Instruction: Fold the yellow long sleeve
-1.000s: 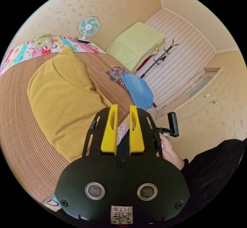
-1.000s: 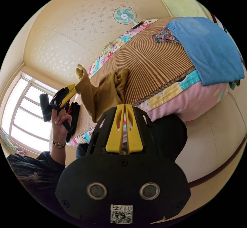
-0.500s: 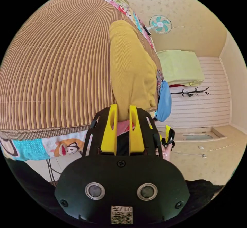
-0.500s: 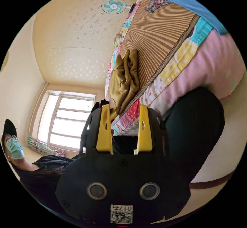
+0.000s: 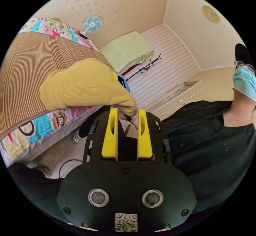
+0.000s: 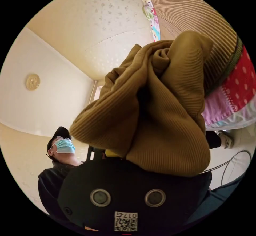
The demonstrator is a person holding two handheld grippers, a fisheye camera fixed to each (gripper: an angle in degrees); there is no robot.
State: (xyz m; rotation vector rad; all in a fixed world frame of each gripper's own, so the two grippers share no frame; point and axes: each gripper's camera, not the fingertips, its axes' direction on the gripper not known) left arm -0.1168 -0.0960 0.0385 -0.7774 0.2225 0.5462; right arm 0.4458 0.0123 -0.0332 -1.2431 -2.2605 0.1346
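Sleeve (image 5: 85, 89) bundled, unfolded, at bed (image 5: 24, 68) edge, ten o'clock of left tool (image 5: 127, 113), jaws apart and empty; right tool buried under cloth, state unclear; folding all remains.

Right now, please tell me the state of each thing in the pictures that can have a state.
yellow long sleeve: bunched up, not folded flat, hanging over the bed edge.
left gripper: open, jaws apart, nothing between them.
right gripper: jaws hidden under the garment; cannot tell.
bamboo mat: spread flat on the bed.
fan: blades look still; whether running, unclear.
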